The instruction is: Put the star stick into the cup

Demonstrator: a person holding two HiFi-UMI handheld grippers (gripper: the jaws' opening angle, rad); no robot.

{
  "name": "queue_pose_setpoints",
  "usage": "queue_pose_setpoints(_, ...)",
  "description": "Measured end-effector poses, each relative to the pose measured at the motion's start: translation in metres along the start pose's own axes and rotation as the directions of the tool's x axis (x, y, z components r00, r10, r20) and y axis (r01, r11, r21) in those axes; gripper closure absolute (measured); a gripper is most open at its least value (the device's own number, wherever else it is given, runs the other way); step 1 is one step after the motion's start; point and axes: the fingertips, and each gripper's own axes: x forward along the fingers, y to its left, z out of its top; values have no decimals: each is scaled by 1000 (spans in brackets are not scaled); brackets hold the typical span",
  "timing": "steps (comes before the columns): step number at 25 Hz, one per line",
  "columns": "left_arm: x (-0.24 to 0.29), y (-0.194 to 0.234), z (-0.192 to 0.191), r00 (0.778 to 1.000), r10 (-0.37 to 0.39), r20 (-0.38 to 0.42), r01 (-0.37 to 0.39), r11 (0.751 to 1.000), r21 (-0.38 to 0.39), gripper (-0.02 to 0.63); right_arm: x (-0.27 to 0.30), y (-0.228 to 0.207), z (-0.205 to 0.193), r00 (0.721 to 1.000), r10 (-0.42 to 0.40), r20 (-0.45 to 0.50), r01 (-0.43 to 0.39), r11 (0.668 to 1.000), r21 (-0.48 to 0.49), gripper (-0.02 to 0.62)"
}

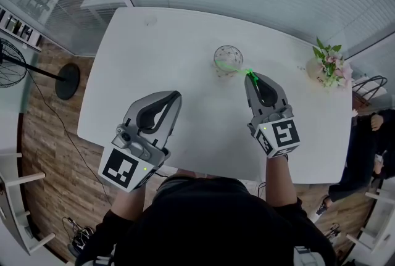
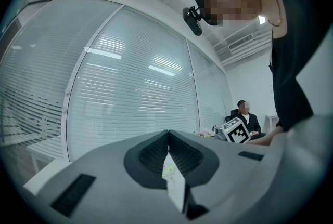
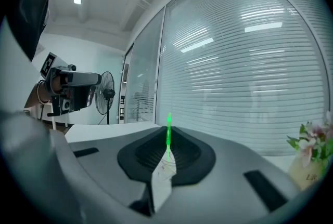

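Observation:
A clear glass cup (image 1: 228, 60) stands on the white table (image 1: 185, 36), a little beyond the middle. A thin green stick (image 1: 241, 70) slants from my right gripper (image 1: 250, 75) over the cup's rim, and its far end shows green inside the glass. The right gripper is shut on the stick; in the right gripper view the stick (image 3: 168, 133) rises straight out from between the pressed jaws. My left gripper (image 1: 177, 95) hovers over the near left of the table, well short of the cup, jaws shut with nothing in them (image 2: 168, 137).
A small vase of pink flowers (image 1: 327, 66) stands near the table's right edge. A floor fan (image 1: 37, 70) is off the left side. A seated person (image 1: 370, 147) and a chair are on the right. Blinds close off the far side.

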Motion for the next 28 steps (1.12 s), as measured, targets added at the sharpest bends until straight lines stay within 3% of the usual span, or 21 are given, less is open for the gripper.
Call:
queue_pose_setpoints(7,2,-1,0,1000,-7,-3,7,1000,4,591,-2,-12,-8,999,-30,-14,30,1000,0,571)
queue_pose_setpoints(19,5,-3,2,1000,-15,-12,15,1000,15,591,-8,-35,-18,998,-67,-15,68,993,97,566)
queue_pose_setpoints(28,7,-5,2,1000,-17,-13,17,1000,19,591,-11,-43,-28,996,-84,-32,87,992,96,563)
